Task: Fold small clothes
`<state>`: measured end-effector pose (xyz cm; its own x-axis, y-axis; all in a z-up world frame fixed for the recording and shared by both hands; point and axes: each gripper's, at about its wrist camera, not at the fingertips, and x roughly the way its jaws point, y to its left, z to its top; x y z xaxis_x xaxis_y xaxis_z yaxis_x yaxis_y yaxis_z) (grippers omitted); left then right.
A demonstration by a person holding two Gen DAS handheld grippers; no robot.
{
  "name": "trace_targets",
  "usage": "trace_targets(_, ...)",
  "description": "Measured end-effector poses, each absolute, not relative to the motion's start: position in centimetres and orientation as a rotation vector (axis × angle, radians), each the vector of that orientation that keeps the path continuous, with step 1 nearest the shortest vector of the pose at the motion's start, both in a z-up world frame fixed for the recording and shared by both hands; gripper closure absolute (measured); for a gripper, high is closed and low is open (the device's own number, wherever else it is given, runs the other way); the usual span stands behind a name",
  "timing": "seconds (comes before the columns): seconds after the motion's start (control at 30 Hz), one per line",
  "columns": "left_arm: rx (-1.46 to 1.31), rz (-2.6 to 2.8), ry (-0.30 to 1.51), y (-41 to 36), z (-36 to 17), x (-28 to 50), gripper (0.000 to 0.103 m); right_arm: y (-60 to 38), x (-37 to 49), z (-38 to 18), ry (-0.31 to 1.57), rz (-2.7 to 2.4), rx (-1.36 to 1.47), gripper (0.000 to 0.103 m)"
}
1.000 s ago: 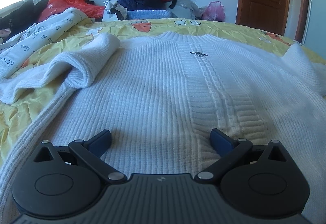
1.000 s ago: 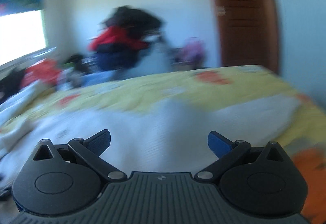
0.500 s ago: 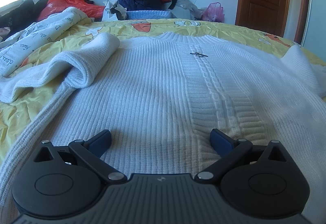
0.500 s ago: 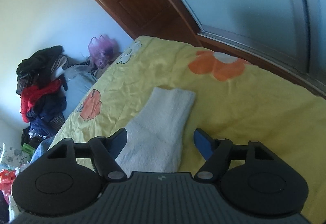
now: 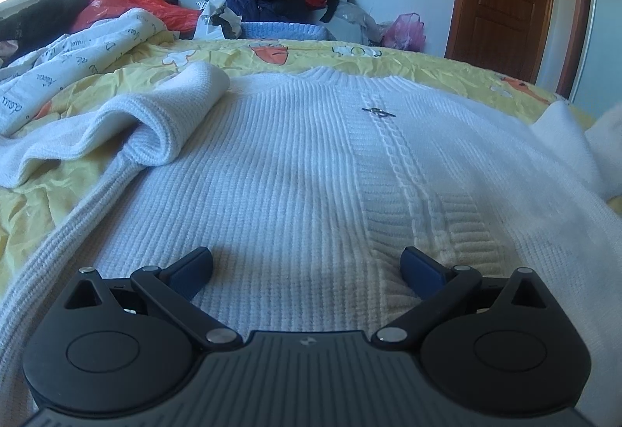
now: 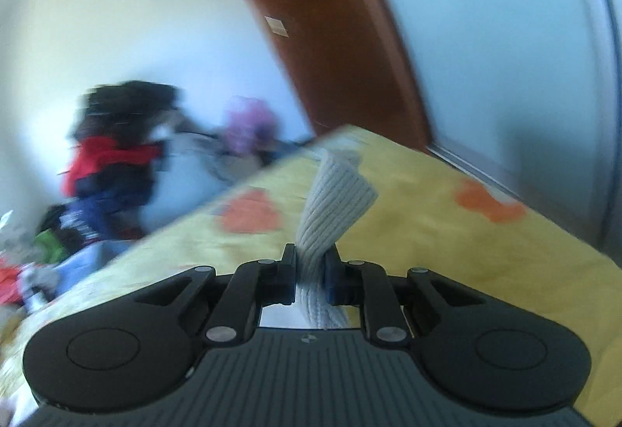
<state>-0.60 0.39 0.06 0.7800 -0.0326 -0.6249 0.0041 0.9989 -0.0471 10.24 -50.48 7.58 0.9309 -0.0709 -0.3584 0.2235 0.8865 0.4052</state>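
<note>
The white sweater [image 5: 295,170] is spread flat on the bed [image 5: 447,67], unfolded. Its cuff [image 6: 334,201], at twelve o'clock, has just been pinched by the closing right gripper [image 6: 310,273]; the left gripper [image 5: 307,267] is held wide, empty.

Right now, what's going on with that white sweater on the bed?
A person is folding a white knit sweater spread on a yellow bedspread, with a handheld gripper in each hand. The right gripper has just closed its jaws on the ribbed cuff of a sleeve, lifted clear of the bedspread. The left gripper hangs open over the sweater's lower body, gripping nothing. The other sleeve lies bunched at the sweater's side.
</note>
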Motion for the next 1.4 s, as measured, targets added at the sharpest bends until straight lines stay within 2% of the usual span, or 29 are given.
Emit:
trace_targets(0.1, -0.08, -0.031, 0.665, 0.8, 0.1, -0.7, 0.0, -43.6, 8.4, 9.7, 0.313, 0.015, 0.392, 0.085)
trace_targets(0.23, -0.119, -0.044, 0.654, 1.4, 0.2, -0.9, 0.0, -34.4, 6.9, 9.9, 0.343, 0.246, 0.403, 0.087)
trace_targets(0.43, -0.149, -0.057, 0.646, 1.8, 0.3, -1.1, 0.0, -22.6, 9.1, 3.4, 0.555, 0.4, 0.42, 0.087)
trace_targets(0.47, -0.154, -0.059, 0.644, 1.9, 0.3, -1.1, 0.0, -21.6, 9.3, 2.4, 0.601, 0.395, 0.398, 0.084)
trace_targets(0.53, -0.163, -0.065, 0.642, 2.1, 0.3, -1.1, 0.0, -20.6, 8.0, 1.6, 0.66, 0.383, 0.405, 0.075)
trace_targets(0.6, -0.176, -0.072, 0.64, 2.3, 0.4, -1.1, 0.0, -21.3, 6.1, 1.9, 0.609, 0.384, 0.437, 0.065)
trace_targets(0.77, -0.303, -0.088, 0.661, 3.2, 1.3, -0.6, 0.0, -26.4, 1.8, 1.7, 0.58, 0.352, 0.452, 0.063)
trace_targets(0.97, -0.772, -0.255, 0.761, 3.7, 2.0, 4.0, 0.0, -29.4, 1.6, -1.2, 0.617, 0.306, 0.585, 0.059)
trace_targets(1.03, -0.814, -0.26, 0.805, 2.9, 1.5, 6.3, 0.0, -29.4, 1.6, -1.4, 0.608, 0.316, 0.596, 0.057)
trace_targets(1.17, -0.745, -0.211, 0.808, 0.9, 1.3, 9.0, 0.001, -29.1, 1.1, -1.5, 0.594, 0.361, 0.58, 0.044)
trace_targets(1.2, -0.723, -0.204, 0.806, 0.5, 1.5, 9.4, 0.005, -29.3, 1.0, -1.5, 0.592, 0.368, 0.587, 0.044)
trace_targets(1.23, -0.697, -0.198, 0.808, 0.1, 1.6, 9.8, 0.025, -29.4, 0.9, -1.5, 0.593, 0.371, 0.597, 0.044)
trace_targets(1.27, -0.662, -0.187, 0.823, -0.4, 1.5, 10.2, 0.056, -29.6, 0.9, -1.5, 0.593, 0.374, 0.612, 0.044)
trace_targets(1.33, -0.566, -0.138, 0.857, -1.2, 1.4, 10.8, 0.074, -30.0, 0.9, -1.6, 0.591, 0.377, 0.643, 0.045)
trace_targets(1.4, -0.539, -0.137, 0.849, -1.1, 1.5, 10.6, 0.074, -29.9, 0.9, -1.6, 0.59, 0.377, 0.654, 0.045)
